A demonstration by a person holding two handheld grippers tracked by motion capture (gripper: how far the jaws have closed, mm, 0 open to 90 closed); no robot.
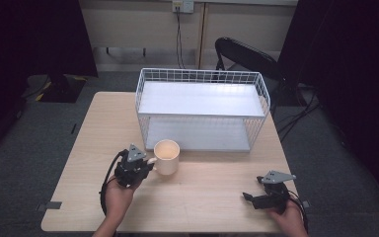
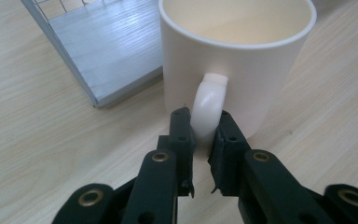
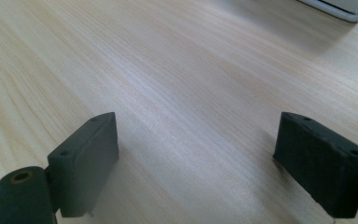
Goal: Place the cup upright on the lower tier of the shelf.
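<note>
On table: mug empty | left tongs pinch handle | right tongs spread

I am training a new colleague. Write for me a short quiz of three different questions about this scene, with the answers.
1. True or false: the left gripper is shut on the handle of the mug.
2. Which describes the right gripper? A) open above bare table; B) holding a spoon; C) inside the wire rack.
3. Fill in: the mug stands on the table just in front of the rack's ______ shelf.

Key: 1 true; 2 A; 3 lower.
</note>
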